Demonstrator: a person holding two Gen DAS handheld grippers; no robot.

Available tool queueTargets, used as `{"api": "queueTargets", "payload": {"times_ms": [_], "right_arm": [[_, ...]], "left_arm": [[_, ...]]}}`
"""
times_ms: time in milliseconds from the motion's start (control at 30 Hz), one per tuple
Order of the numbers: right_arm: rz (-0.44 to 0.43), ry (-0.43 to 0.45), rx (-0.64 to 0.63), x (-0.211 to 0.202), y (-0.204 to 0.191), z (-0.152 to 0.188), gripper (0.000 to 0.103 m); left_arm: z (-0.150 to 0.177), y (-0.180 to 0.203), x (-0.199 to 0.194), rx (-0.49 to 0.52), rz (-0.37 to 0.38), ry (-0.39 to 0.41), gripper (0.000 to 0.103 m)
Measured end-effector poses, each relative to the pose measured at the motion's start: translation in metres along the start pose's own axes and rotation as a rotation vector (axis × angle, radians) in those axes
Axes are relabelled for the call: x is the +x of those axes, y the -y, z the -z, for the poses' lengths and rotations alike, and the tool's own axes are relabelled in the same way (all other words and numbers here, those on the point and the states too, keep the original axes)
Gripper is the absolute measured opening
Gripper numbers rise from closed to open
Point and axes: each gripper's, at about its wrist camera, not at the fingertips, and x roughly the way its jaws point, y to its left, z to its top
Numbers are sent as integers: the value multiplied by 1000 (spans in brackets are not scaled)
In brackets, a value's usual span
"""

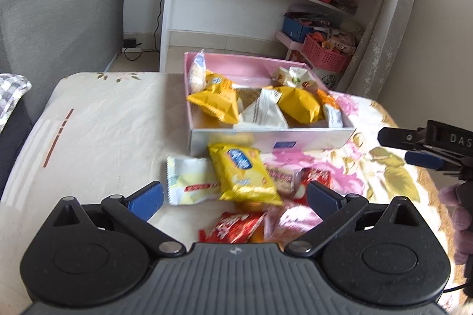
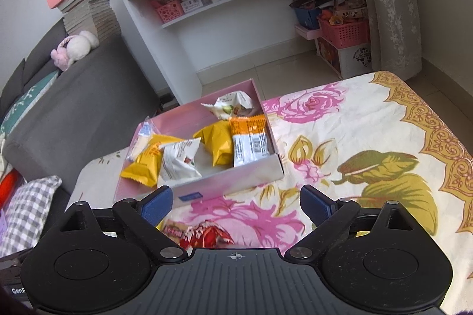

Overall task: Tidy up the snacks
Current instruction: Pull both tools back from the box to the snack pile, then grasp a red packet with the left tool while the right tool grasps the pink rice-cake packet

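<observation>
Both pairs of fingers stand wide apart with nothing between the pads. On the left gripper (image 1: 235, 198) the blue pads spread to either side of a loose heap of snacks on the table, clear of all of them. The right gripper (image 2: 235, 204) is spread the same way above the flowered cloth (image 2: 363, 137), and its jaws grip nothing.

A shallow pink box (image 1: 233, 65) sits on the table toward the far edge, in front of a white shelf unit (image 1: 236, 4). It is already well filled — yellow packs (image 1: 214, 103), a white pack (image 1: 261, 114), an orange-and-white bar (image 1: 332, 109) against the right wall, and pale green-printed packs (image 1: 291, 77) in the far right corner.

Outside the box, just before its near wall, lies the heap: a yellow pack with a blue label (image 1: 244, 174) tilted on top, a pale cream pack (image 1: 189, 179) beside it on the left, a pinkish wafer pack (image 1: 280, 177) and red wrappers (image 1: 314, 177) on the right, and one more red wrapper (image 1: 236, 226) nearest the left gripper's body. This heap is blurred.

In the left view the right gripper enters from the right edge, held by a hand (image 1: 456, 214) — it hangs above the cloth, well apart from the box. A grey sofa (image 1: 59, 19) stands to the left.
</observation>
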Motion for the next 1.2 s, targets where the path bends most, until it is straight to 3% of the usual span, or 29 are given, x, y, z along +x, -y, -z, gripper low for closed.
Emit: {"api": "queueTargets", "payload": {"times_ms": [267,567,900,1000,1067,1133,1200], "right_arm": [[0,-1,-97,-2,-4,26,97],[21,-76,-245,14,1,58,97],[-44,-146,-405,25,-18,79,97],[-52,-163,-445,28,-23,85,97],[-64,-170,-464,31,-26,88,97],[-78,-174,-478,33,-29,90,97],[-92,-171,-490,35,-31,92,97]], "left_arm": [[28,-15,0,74,-30,-12,103],[52,-31,13,182,72,7,101],[51,-18,30,242,178,-21,70],[51,-16,33,238,183,-27,59],[49,-16,34,236,177,-23,58],[47,-16,34,228,172,-23,43],[46,-17,33,211,159,-29,34]]}}
